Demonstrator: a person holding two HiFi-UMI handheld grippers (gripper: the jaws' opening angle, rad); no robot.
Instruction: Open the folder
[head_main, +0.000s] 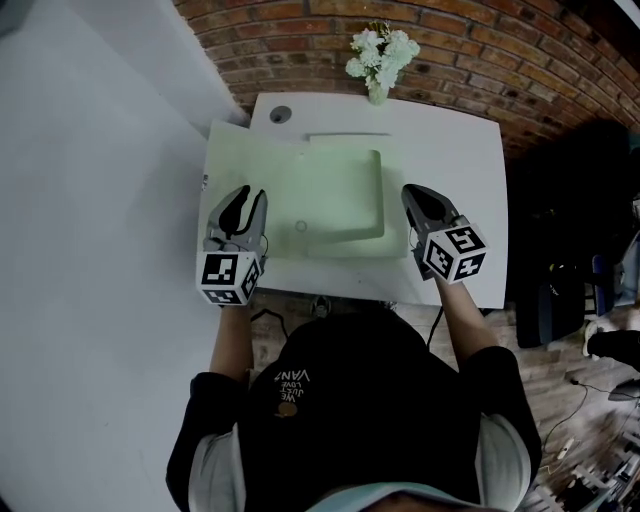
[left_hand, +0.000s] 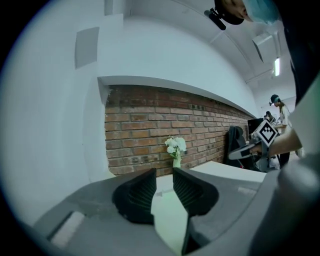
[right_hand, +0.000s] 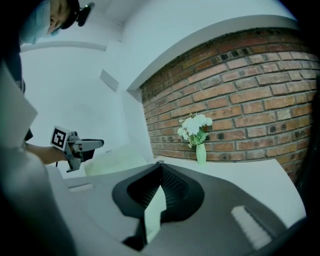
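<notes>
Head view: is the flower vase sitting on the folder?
No, the vase stands on the white table at its far edge, apart from the green folder.

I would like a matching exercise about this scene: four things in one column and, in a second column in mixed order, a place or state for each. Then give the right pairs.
Things:
1. folder
2. vase of white flowers
3. left gripper
4. right gripper

Places or states:
A. at the far edge of the table, by the brick wall
B. jaws together, gripping the folder
C. pale green, lying on the white table
D. jaws apart, a sheet of the folder between them

Pairs: 1-C, 2-A, 3-D, 4-B
</notes>
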